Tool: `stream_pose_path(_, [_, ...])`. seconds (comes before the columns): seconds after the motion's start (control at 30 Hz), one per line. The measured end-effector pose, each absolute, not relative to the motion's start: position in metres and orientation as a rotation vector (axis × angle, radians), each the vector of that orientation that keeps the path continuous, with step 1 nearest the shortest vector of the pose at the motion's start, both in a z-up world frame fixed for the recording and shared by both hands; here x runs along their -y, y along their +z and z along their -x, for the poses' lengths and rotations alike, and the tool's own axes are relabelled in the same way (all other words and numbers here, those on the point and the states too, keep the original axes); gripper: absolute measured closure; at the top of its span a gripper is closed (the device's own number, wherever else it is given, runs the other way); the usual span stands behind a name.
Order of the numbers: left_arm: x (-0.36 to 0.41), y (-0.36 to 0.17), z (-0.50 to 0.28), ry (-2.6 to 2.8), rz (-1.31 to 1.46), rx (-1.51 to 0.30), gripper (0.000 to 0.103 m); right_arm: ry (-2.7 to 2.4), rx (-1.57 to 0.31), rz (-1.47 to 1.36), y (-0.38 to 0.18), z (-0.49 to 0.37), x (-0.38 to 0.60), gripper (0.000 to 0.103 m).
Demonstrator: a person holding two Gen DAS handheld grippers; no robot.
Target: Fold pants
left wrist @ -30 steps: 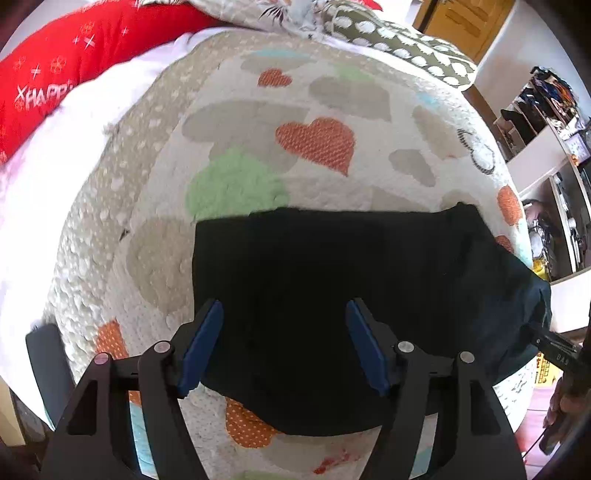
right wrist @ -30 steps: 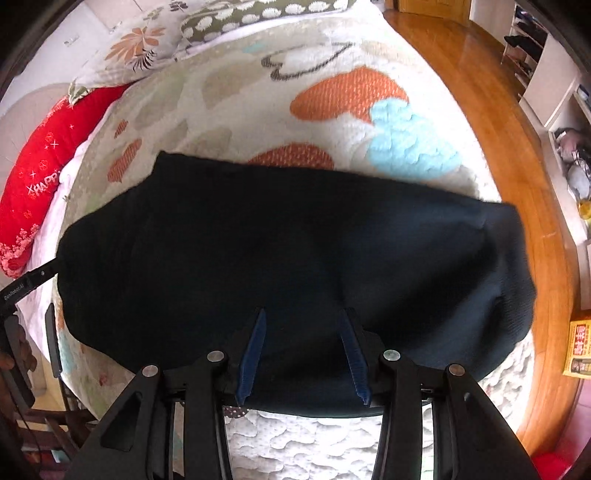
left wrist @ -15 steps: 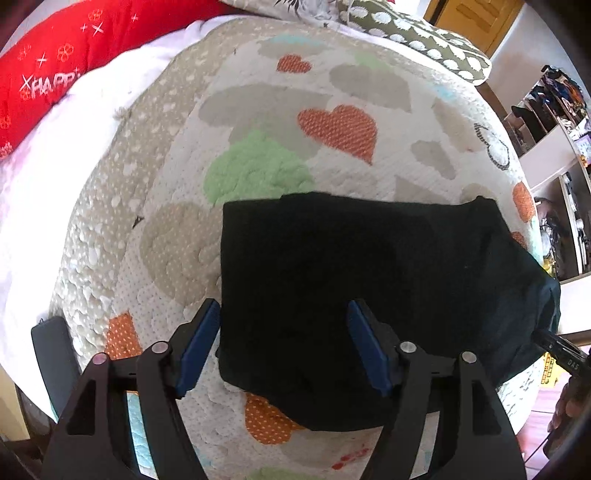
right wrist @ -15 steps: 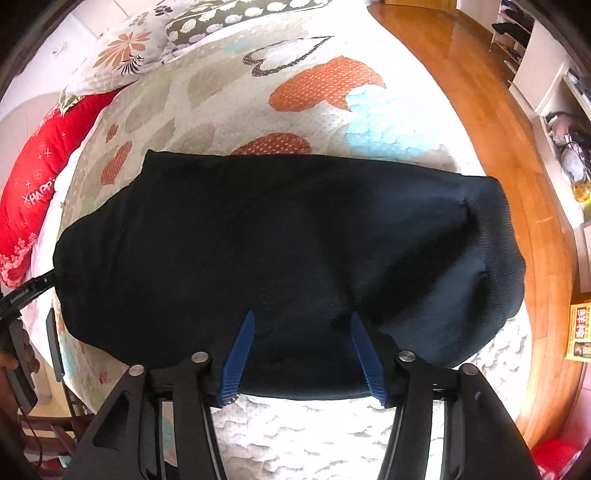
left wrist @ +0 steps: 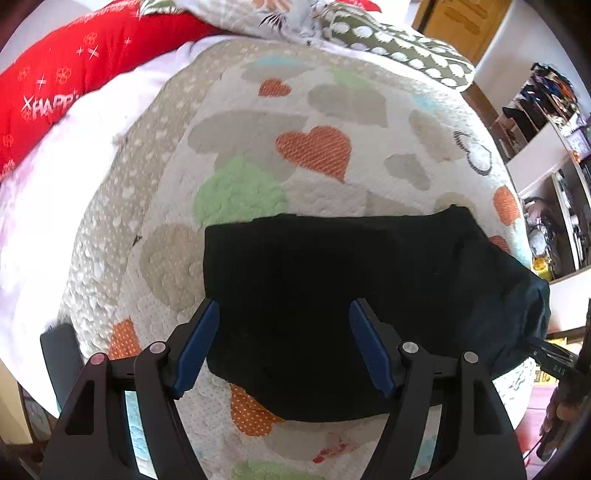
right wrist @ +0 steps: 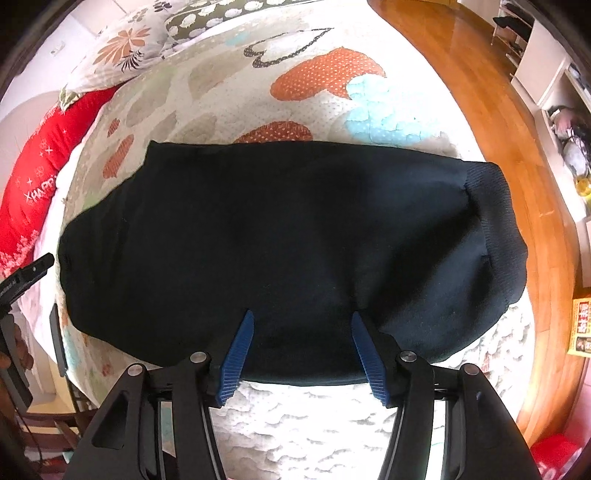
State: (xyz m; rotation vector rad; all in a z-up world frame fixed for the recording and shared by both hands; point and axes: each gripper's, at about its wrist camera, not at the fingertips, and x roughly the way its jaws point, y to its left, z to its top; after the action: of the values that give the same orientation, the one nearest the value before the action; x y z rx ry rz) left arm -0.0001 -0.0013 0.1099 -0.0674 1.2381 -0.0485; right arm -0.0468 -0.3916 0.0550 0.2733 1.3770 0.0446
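Bed quilt (left wrist: pixel 332 206): the largest thing I see, a puffy stitched cover with orange, green, grey and pale blue hearts; it lies under the pants on every side.
Wooden floor (right wrist: pixel 491 110): glossy orange-brown boards, beyond the waistband end of the pants in my right view.
Red pillow (left wrist: pixel 62 92): long and bright red with white stars and lettering, well away from the pants on the far side of the quilt.
Patterned pillows (left wrist: pixel 369 33): one with a floral print, one olive with white spots, lying past the far edge of the pants at the head of the bed.
Shelving (left wrist: pixel 546 177): white open shelves crowded with small items, off the quilt beyond the right end of the pants.
Yellow box (right wrist: pixel 581 325): printed carton on the floor, near the waistband end of the pants.
Pants (right wrist: pixel 280 236): black, soft knit, folded into one broad flat band across the quilt; a ribbed waistband (right wrist: pixel 495 229) closes the right end, and the near edge curves towards me. No object lies on them.
Left gripper (left wrist: pixel 284 332): I have it spread wide, blue ribbed pads (left wrist: pixel 195 343) apart and holding nothing, poised over the left corner of the pants.
Right gripper (right wrist: pixel 301 343): fingers apart with a moderate gap, gripping nothing, at the near edge of the pants around mid-length; I cannot tell whether its tips touch the cloth.
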Motion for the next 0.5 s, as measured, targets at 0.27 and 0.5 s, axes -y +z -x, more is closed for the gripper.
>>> stream_pose_path(0.27, [0.007, 0.120, 0.000, -0.076, 0.057, -1.223, 0.030, 0.103, -1.354, -0.254, 0.066, 0.034, 0.370, 0.043])
stream_pose_path(0.5, [0.022, 0.122, -0.003, -0.114, 0.027, -1.225, 0.030, 0.096, -1.371, -0.270, 0.065, 0.042, 0.377, 0.039])
